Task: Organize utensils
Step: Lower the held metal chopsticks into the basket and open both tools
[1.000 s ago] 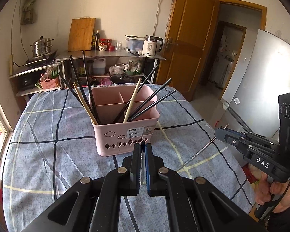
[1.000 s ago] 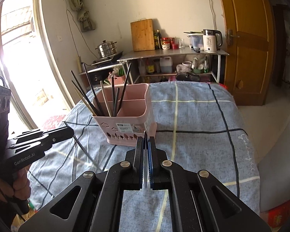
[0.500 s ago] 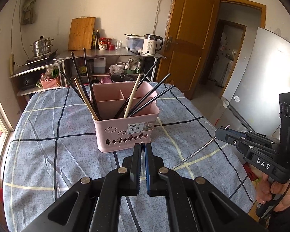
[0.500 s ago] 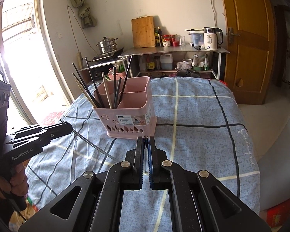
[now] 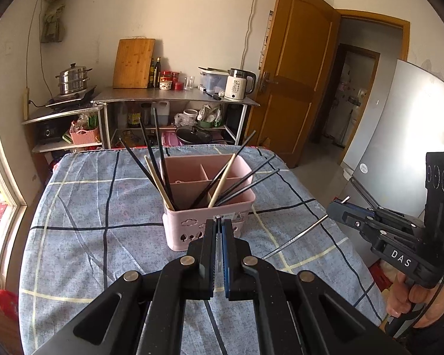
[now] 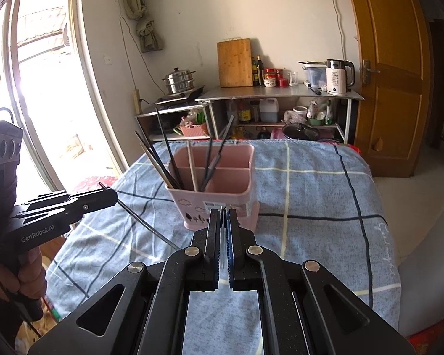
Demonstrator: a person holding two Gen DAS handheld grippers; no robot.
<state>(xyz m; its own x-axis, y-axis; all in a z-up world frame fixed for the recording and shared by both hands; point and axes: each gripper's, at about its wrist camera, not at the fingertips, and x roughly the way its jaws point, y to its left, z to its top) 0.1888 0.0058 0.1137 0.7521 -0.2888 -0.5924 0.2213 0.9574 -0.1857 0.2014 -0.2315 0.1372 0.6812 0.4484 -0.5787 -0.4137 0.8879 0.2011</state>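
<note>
Pink plastic basket (image 5: 210, 216) with several compartments stands upright near the middle of a table covered by a blue checked cloth (image 5: 80, 207). Black chopsticks (image 5: 151, 153) and a few pale wooden ones (image 5: 222, 177) lean outward from its near compartments; the far ones look bare, though the view into them is partly blocked.

The left gripper (image 5: 219, 230) has its jaws pressed nearly together on a thin metal stick (image 6: 145, 222), seen from the right camera slanting down toward the cloth, left of the basket. The right gripper (image 6: 223, 216) is likewise pinched on a second thin metal stick (image 5: 296, 238), which slants toward the cloth on the basket's right.

Behind the table stand a metal shelf (image 6: 281, 94), a kettle (image 6: 337, 77), a cutting board (image 6: 233, 62), a steel pot (image 6: 179, 81) and a wooden door (image 6: 390, 68).
</note>
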